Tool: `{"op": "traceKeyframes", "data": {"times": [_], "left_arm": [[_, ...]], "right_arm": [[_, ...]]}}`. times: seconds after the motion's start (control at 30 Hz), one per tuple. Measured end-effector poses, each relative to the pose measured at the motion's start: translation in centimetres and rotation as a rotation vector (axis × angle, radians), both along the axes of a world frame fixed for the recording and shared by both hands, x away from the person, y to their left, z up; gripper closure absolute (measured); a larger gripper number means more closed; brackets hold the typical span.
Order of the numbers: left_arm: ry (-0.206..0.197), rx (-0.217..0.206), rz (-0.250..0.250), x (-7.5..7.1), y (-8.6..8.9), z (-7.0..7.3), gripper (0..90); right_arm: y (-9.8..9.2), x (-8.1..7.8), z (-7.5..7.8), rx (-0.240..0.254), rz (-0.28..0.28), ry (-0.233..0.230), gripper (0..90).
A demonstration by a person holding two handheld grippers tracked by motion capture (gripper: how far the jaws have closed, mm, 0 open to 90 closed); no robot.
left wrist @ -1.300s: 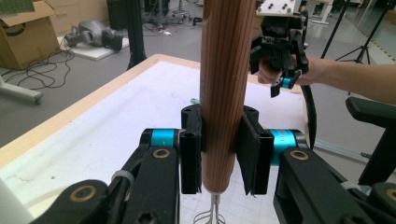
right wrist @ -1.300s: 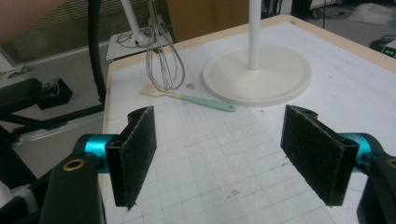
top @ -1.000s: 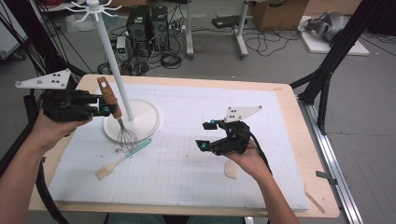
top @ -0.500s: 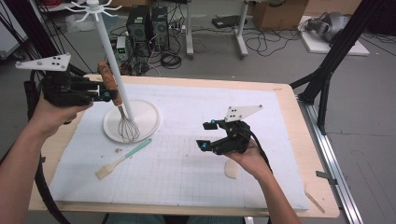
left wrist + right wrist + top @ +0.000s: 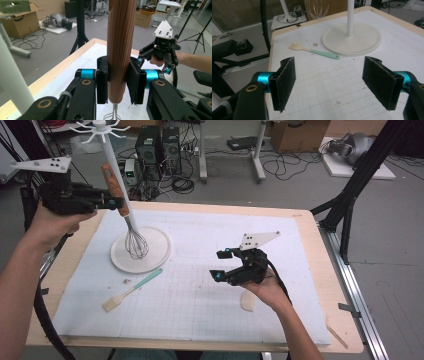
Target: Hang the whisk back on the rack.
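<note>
Already lifted, the whisk [image 5: 131, 227] is held by its wooden handle in the clamped left gripper [image 5: 114, 202] at upper left, beside the hook stand [image 5: 111, 165]; hanging remains undone. The right gripper [image 5: 219, 265] is kept wide open, empty.

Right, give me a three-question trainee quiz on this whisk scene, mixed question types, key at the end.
1. True or false: the left gripper is shut on the whisk by its wooden handle.
2. What lies on the mat in front of the white stand's base? A) a spatula B) a knife C) a cup
3. How do the jaws of the right gripper stand, and is anything between them?

Key
1. True; in the left gripper view the pads press on both sides of the handle.
2. A, the spatula with a mint-green handle.
3. Open, nothing between them.
</note>
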State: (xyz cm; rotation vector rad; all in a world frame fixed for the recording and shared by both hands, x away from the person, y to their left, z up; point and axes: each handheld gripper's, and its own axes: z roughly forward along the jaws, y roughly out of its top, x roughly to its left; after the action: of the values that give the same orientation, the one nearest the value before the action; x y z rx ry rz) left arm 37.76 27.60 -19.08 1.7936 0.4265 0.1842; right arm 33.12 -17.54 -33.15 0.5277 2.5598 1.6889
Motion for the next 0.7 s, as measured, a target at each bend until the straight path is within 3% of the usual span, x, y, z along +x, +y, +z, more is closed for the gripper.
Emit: {"op": "traceKeyframes", "data": {"times": [0.7], "left_arm": [[0.0,-0.01,0.031,2.3,0.1,3.2,71.9]], "right_arm": [[0.7,0.2,0.3,-0.012,0.023,-0.003,25.9]]}}
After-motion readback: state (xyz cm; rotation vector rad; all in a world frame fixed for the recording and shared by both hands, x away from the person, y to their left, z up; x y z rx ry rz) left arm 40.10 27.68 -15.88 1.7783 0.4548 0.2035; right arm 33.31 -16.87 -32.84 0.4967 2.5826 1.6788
